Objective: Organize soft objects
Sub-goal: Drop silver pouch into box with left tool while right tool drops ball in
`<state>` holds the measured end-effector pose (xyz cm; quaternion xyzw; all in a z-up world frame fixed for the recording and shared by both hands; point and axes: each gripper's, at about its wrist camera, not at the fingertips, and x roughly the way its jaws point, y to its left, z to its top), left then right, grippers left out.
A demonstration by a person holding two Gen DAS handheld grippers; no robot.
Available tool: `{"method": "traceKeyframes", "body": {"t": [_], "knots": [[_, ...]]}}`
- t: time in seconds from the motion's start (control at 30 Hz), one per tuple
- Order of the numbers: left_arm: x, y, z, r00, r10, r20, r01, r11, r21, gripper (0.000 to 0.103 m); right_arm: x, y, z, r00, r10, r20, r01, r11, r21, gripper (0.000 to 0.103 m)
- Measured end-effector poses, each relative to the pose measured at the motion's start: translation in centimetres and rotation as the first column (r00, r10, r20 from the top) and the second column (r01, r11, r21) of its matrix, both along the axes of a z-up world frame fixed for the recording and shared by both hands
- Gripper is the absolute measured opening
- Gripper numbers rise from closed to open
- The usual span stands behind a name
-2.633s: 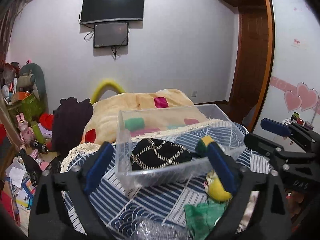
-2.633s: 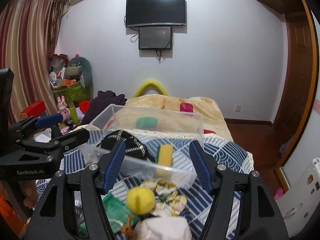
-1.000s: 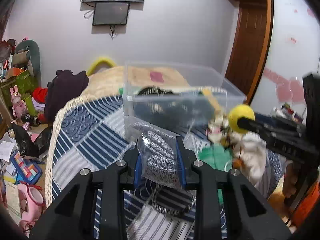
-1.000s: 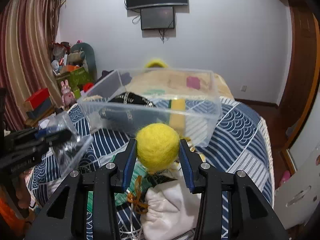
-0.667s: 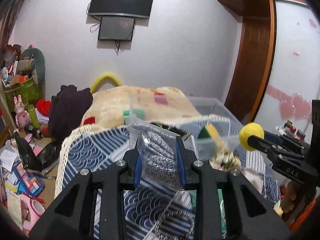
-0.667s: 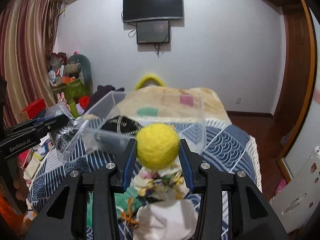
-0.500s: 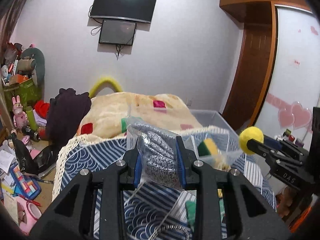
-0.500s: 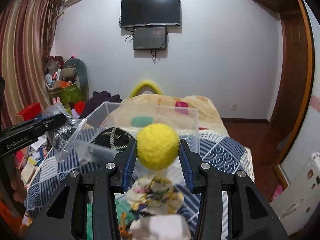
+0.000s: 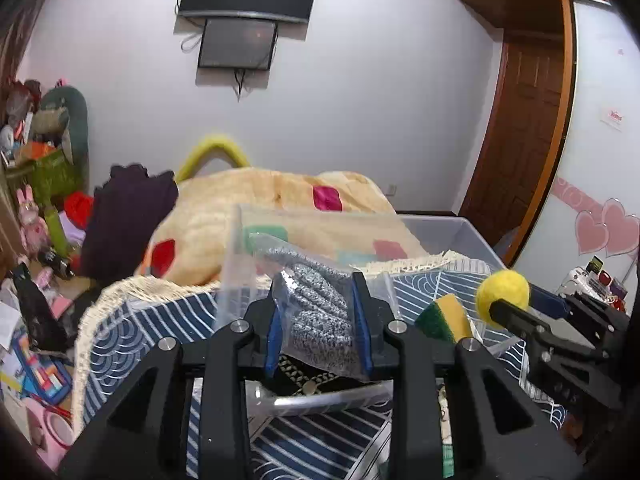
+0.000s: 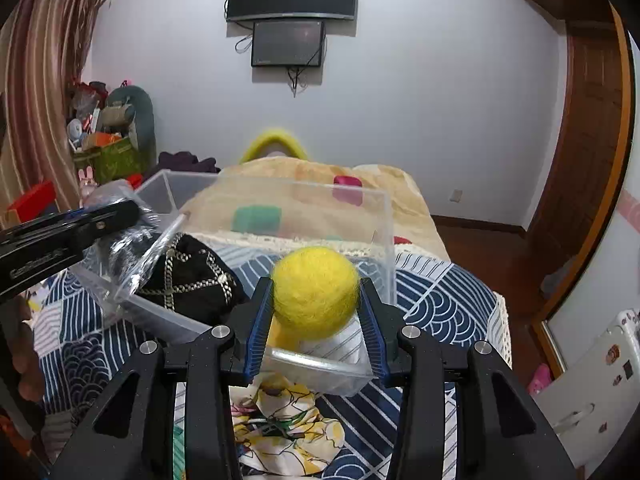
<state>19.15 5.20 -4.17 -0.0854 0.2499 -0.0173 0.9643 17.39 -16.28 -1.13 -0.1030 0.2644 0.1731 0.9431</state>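
Right wrist view: two soft things held above a clear bin on the bed.

Right gripper (image 10: 316, 312) is clenched on a fuzzy yellow ball (image 10: 315, 290), poised over the near wall of the clear plastic bin (image 10: 384, 216); left gripper (image 9: 318, 320) grasps a crinkly bag of grey knit (image 9: 316, 312), also just short of the bin, which lies ahead and below. Inside sit a black quilted pouch (image 10: 192, 276) and a sponge (image 9: 442, 318).
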Motion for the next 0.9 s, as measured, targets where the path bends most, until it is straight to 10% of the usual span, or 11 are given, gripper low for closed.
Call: {"method": "traceKeyframes", "body": {"t": [0.27,0.9], "knots": [[1.9,-0.5,-1.9,0.999,0.000,-0.054,0.000,1.000,0.007,0.038,-0.2,-0.2,0.0,1.000,-0.001,-0.012,0.001,1.000,0.000,0.041],[-3.1,-1.0,0.5,1.000,-0.011,-0.021,0.012,0.998,0.055,0.103,-4.1,-2.3,3.2,0.997,0.017,0.080,-0.022,0.998,0.062,0.081]]}}
